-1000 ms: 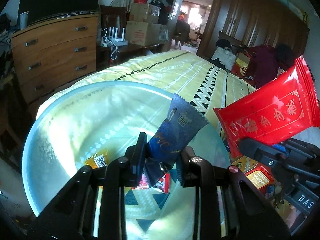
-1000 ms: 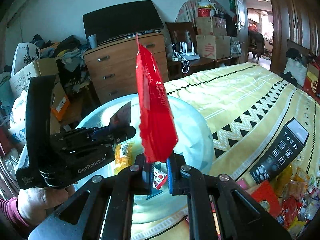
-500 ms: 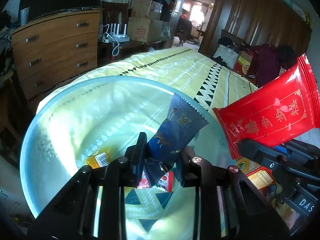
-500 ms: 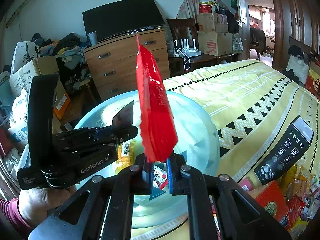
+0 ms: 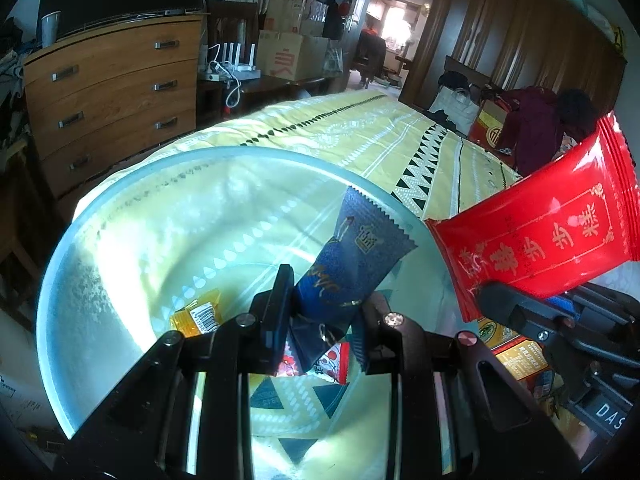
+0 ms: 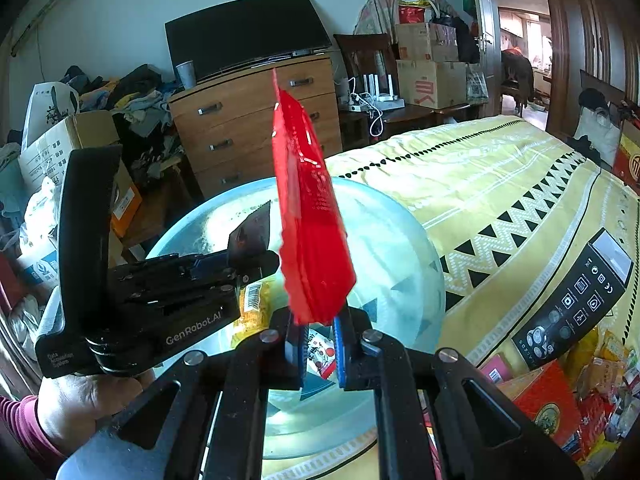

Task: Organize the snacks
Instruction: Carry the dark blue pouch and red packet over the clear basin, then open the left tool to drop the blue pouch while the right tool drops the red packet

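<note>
A bed with a yellow patterned bedspread (image 6: 500,184) carries a clear glass bowl (image 5: 132,216) near its foot edge. Nearest, the left gripper (image 5: 322,320) pinches a dark blue snack packet (image 5: 352,256) above the bowl; an orange packet (image 5: 198,314) and a red-and-white packet (image 5: 332,364) lie inside. Beside it, the right gripper (image 6: 320,338) clamps a red snack packet (image 6: 310,232) upright. Loose snacks (image 6: 560,404) crowd the bedspread's right edge. Beyond stands a wooden dresser (image 6: 256,120).
</note>
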Motion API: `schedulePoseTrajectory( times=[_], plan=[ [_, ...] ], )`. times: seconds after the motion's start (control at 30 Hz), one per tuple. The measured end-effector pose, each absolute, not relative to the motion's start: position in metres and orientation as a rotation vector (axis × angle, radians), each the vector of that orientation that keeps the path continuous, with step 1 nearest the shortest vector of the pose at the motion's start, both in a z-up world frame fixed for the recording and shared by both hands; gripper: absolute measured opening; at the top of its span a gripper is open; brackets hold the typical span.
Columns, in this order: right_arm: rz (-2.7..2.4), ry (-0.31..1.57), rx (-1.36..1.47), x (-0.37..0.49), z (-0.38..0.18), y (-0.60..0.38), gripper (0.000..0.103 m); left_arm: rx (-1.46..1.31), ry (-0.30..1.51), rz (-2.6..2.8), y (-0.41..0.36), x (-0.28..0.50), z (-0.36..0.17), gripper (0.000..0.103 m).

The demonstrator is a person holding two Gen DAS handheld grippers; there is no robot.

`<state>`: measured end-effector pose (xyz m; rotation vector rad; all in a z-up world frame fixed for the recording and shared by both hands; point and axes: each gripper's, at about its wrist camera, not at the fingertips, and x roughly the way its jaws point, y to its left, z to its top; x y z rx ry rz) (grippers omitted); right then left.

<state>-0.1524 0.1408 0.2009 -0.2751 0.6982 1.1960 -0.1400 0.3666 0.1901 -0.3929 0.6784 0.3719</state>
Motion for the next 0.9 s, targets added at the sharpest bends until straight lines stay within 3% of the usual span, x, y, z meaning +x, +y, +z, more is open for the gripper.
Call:
schedulePoseTrajectory(
  times=[0.5, 0.53, 0.67, 0.83, 0.9],
  plan=[
    [1.215, 0.725, -0.277, -0.1523, 0.1949, 0.143, 0.015, -0.402, 0.698, 0.387, 0.37, -0.14, 0.1801, 0.031],
    [1.217, 0.729, -0.279, -0.1526, 0.194, 0.1433, 0.015, -0.403, 0.701, 0.388, 0.3702, -0.1396, 0.1797, 0.035],
    [1.225, 0.725, -0.277, -0.1535, 0.1948, 0.1426, 0.02, -0.397, 0.687, 0.408, 0.3698, -0.1412, 0.1821, 0.072],
    [1.226, 0.709, -0.267, -0.1556, 0.1999, 0.1379, 0.027, -0.403, 0.69, 0.437, 0.3728, -0.1414, 0.1836, 0.091],
    [1.209, 0.699, -0.263, -0.156, 0.2025, 0.1342, 0.036, -0.409, 0.697, 0.447, 0.3751, -0.1409, 0.1828, 0.1]
  ],
)
